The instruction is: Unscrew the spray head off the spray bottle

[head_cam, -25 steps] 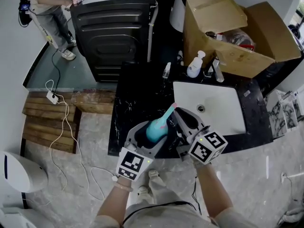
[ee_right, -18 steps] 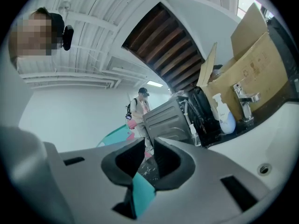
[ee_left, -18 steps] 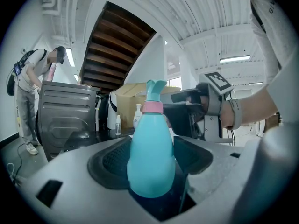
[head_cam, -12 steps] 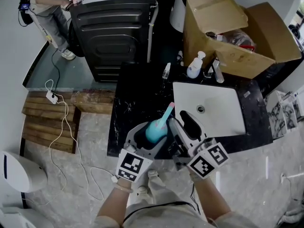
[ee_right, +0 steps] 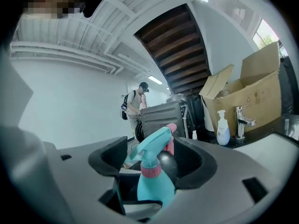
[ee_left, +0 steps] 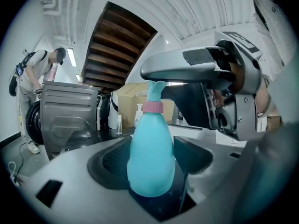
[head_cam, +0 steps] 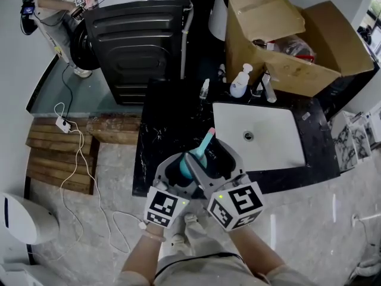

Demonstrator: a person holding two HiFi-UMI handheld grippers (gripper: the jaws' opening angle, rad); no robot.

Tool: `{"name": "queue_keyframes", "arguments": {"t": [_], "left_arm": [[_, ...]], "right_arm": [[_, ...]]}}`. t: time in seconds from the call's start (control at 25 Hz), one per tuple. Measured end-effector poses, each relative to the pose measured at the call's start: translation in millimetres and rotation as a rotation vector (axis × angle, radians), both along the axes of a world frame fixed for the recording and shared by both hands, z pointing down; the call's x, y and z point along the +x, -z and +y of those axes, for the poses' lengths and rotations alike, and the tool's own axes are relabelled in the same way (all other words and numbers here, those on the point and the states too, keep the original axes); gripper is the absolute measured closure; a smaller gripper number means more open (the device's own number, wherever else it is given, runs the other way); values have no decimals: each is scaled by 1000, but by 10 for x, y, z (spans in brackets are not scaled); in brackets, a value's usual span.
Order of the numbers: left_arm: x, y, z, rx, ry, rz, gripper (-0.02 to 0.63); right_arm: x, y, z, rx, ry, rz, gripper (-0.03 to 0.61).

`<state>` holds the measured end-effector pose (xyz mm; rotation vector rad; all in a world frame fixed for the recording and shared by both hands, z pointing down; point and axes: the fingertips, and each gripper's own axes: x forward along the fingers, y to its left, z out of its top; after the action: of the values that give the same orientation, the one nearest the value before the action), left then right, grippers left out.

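Two hand-held grippers meet on one bottle. It's held up off the counter near the front edge, just left of the sink, neck tilted away from the person. The left hand-held gripper is closed on the teal body, pads on both sides of the belly. The right hand-held gripper has its jaws apart w/ the head standing between them. The pink collar sits just below jaw level. No firm pinch shows there yet.

Risks, as I judge them:
- The right jaws close on the trigger/nozzle, not the collar. The head flexes or the trigger gets squeezed, poss. a spray, and little torque reaches the thread.
- The body looks smooth & rounded. When the right side twists, the bottle prob. spins in the left jaws instead of the thread breaking loose.
- Clamping harder to stop that may dent the body. If there's liquid inside (can't tell), it could push out at the neck.
- The right hand-held gripper comes in at an angle to the neck, so a twist also levers sideways. That could pry the bottle out of the left grip, and it drops to the counter or floor.
- The head frees suddenly and drips.
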<state>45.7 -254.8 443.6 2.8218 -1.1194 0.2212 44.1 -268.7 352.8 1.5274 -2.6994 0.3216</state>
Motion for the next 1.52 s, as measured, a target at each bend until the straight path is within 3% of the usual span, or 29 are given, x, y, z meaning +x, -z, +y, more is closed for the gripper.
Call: {"name": "queue_keyframes", "arguments": {"t": [0.28,0.68,1.0,1.52], "left_arm": [[-3,-17,-3,-3,5,0,318],[23,-22,16,-6,1,-14,321],[-30,-36,19,-35,7,11,324],[-40,-40,34,-37,12,10,325]], "right_arm": [[145,1,79,-13,15,78,290],[345,7,141,-14,65,133,373],[397,-70,86,2,88,315,390],[301,-153,-256,-38,133,121,425]]}}
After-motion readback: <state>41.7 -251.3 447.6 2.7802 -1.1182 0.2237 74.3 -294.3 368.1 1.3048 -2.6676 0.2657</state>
